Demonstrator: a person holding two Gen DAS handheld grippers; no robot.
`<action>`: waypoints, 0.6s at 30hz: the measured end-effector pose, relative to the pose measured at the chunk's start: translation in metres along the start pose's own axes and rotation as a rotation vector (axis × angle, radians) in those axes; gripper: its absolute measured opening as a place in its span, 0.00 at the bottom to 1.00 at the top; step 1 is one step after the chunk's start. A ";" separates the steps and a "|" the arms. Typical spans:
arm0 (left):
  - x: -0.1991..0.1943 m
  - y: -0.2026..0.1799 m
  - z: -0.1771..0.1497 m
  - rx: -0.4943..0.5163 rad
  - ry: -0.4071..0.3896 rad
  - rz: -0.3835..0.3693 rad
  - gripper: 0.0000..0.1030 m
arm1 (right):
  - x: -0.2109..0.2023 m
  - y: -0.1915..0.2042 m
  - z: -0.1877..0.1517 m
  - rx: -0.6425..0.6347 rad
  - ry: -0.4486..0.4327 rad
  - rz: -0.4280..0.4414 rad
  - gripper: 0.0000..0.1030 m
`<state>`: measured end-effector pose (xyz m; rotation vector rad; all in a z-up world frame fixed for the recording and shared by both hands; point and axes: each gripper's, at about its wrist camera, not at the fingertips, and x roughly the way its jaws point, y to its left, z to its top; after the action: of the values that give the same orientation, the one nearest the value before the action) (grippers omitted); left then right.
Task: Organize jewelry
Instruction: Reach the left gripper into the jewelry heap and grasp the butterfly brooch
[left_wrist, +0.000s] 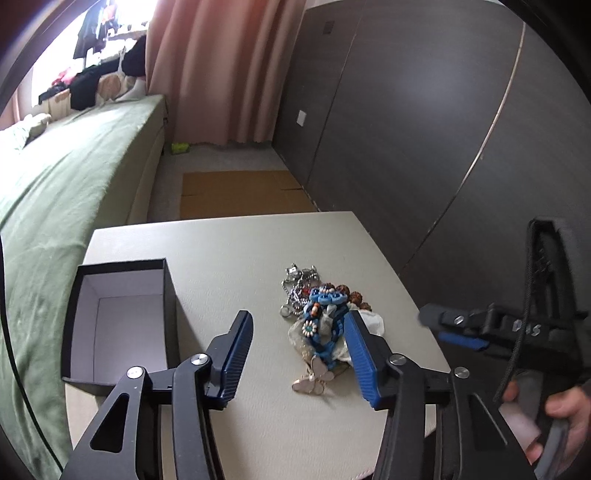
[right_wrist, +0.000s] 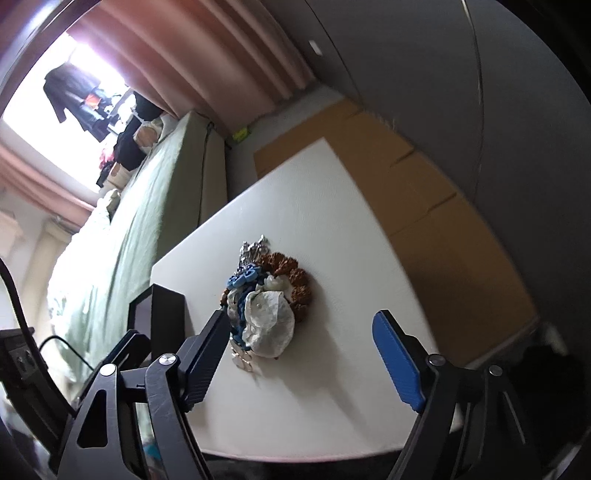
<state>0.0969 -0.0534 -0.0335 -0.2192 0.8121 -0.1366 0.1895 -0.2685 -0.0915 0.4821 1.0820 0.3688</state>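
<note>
A tangled pile of jewelry (left_wrist: 320, 320) lies on the white table (left_wrist: 229, 251): a blue beaded piece, a silver chain (left_wrist: 297, 284), brown beads, a pearly butterfly piece (left_wrist: 314, 376) and a sheer white pouch. An open, empty black box (left_wrist: 118, 321) stands to its left. My left gripper (left_wrist: 300, 341) is open, just before the pile, its right finger beside the blue beads. My right gripper (right_wrist: 303, 341) is open and holds nothing, hovering near the pile (right_wrist: 267, 299); it also shows in the left wrist view (left_wrist: 454, 328). The box (right_wrist: 159, 314) shows partly in the right wrist view.
A bed with a green cover (left_wrist: 66, 192) runs along the left of the table. Flat cardboard (left_wrist: 240, 192) lies on the floor beyond it. A dark wardrobe (left_wrist: 424, 110) stands on the right, pink curtains (left_wrist: 221, 66) behind.
</note>
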 end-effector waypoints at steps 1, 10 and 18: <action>0.002 0.001 0.003 -0.008 0.005 -0.004 0.50 | 0.006 0.000 0.001 0.011 0.014 0.011 0.76; 0.030 0.011 0.023 -0.041 0.053 0.001 0.44 | 0.056 0.006 0.006 0.055 0.111 0.066 0.72; 0.050 0.021 0.006 -0.071 0.107 -0.034 0.41 | 0.079 0.008 0.004 0.055 0.159 0.041 0.14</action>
<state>0.1356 -0.0427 -0.0695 -0.2943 0.9207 -0.1526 0.2262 -0.2227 -0.1447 0.5313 1.2399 0.4196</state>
